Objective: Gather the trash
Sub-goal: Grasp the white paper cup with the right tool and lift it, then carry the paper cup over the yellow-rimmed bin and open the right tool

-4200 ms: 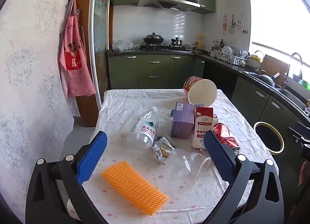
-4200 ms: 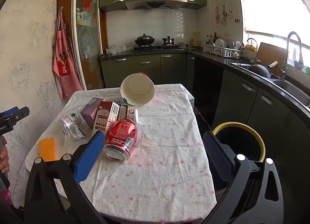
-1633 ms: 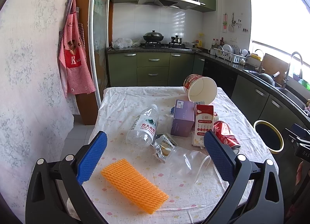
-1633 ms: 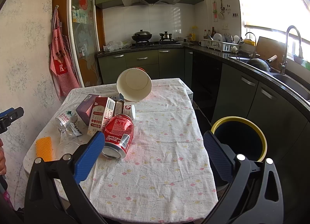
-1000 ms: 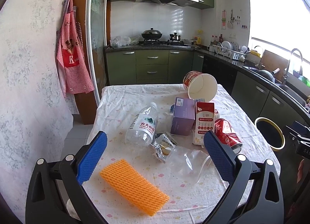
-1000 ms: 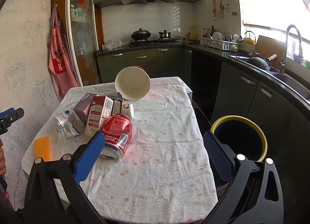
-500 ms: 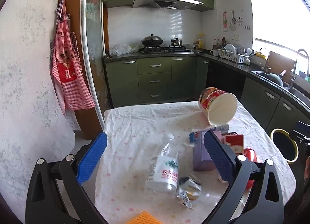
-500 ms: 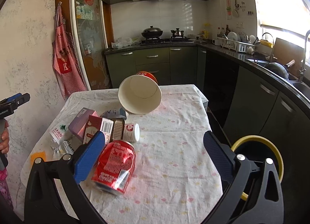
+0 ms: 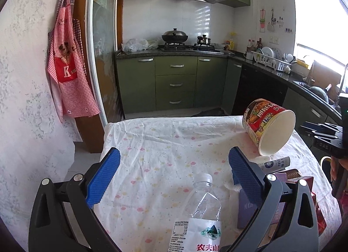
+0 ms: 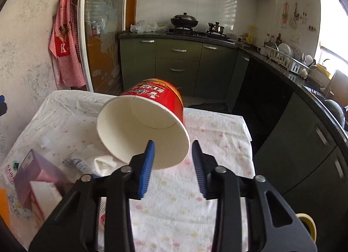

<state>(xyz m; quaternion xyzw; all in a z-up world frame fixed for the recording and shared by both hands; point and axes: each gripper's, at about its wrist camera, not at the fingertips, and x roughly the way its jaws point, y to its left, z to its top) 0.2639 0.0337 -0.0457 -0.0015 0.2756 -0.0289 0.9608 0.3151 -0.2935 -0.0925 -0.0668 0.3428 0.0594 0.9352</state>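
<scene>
A red paper noodle cup [image 10: 141,130] lies on its side on the table, white mouth toward me; it also shows in the left wrist view [image 9: 268,125]. My right gripper [image 10: 173,160] is partly closed with its blue pads either side of the cup's lower rim; the right pad stands apart from it. My left gripper [image 9: 174,173] is wide open above a clear plastic bottle [image 9: 201,215], gripping nothing. A purple box [image 9: 248,212] and a white tube [image 9: 275,162] lie beside the right finger.
The table has a white floral cloth [image 9: 165,143]. A purple box [image 10: 32,171], a carton [image 10: 43,195] and crumpled tissue [image 10: 102,162] lie left of the cup. A yellow-rimmed bin [image 10: 306,225] stands low right. Green cabinets [image 9: 176,84] and a dark counter [image 10: 308,86] lie beyond.
Both grippers have moved forward over the table. The right gripper has narrowed from wide open and now straddles the cup's rim. The left stays wide open, nearer the bottle.
</scene>
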